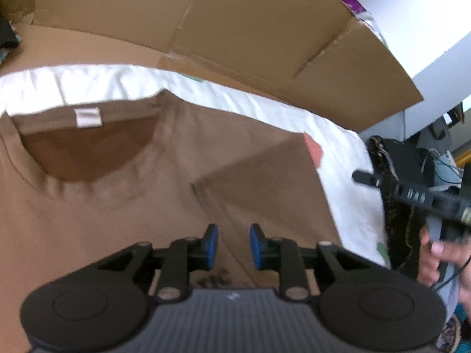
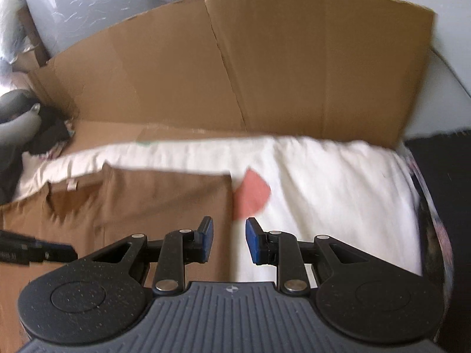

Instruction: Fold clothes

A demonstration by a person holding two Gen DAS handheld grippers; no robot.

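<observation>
Both grippers hang over a brown T-shirt (image 1: 123,206) with their jaws parted and nothing between the blue pads. From the left wrist camera, the left gripper (image 1: 234,245) sits above the shirt's chest, just below the collar and over the inner edge of a sleeve that lies folded across the front; whether the fingertips touch the cloth cannot be told. From the right wrist camera, the right gripper (image 2: 229,241) hovers at the shirt's right edge, its left finger over brown fabric and its right finger over the white sheet (image 2: 338,191) beneath.

The shirt lies flat, front up, its neckline towards a cardboard panel (image 1: 250,29) that stands behind the sheet. A small white label (image 1: 87,117) shows inside the collar, and the ribbed neckband is slightly puckered. The right sleeve is turned in over the chest, forming a diagonal fold with a straight outer edge. A pink patch (image 2: 251,194) shows on the sheet just beside that edge. In the left wrist view, a person's hand (image 1: 441,259) grips the handle of the other gripper at the far right, off the sheet.
</observation>
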